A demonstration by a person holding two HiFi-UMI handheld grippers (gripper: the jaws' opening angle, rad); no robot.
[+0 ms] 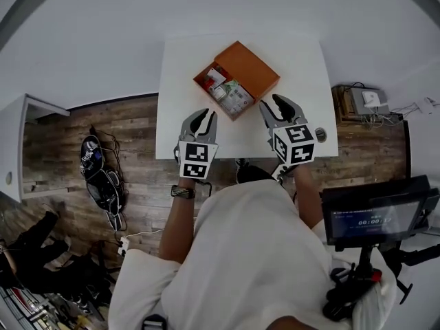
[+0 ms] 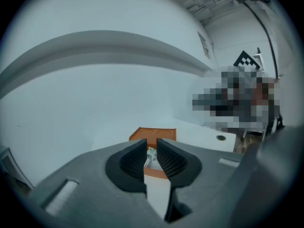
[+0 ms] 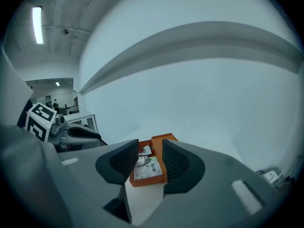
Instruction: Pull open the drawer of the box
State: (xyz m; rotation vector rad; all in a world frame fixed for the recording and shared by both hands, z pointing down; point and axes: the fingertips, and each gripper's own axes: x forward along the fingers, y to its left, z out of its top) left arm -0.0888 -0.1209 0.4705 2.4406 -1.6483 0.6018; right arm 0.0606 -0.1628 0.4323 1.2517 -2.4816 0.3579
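An orange box (image 1: 249,66) lies at an angle on the white table (image 1: 184,67). Its drawer (image 1: 224,93) stands pulled out toward the front left and shows papers and small packets inside. My left gripper (image 1: 203,113) hovers just in front of the drawer, open, with nothing between its fingers. My right gripper (image 1: 271,102) hangs to the box's right front, also open and empty. In the left gripper view the box (image 2: 153,134) shows beyond the narrow gap of the left gripper (image 2: 152,149). In the right gripper view the drawer (image 3: 145,169) lies past the right gripper (image 3: 150,147).
A round metal grommet (image 1: 320,134) sits in the table's front right corner. A screen on a stand (image 1: 375,215) is at my right, a white cabinet (image 1: 27,143) at the left, and bags (image 1: 103,177) lie on the wooden floor. A small side table (image 1: 361,102) with devices stands right of the table.
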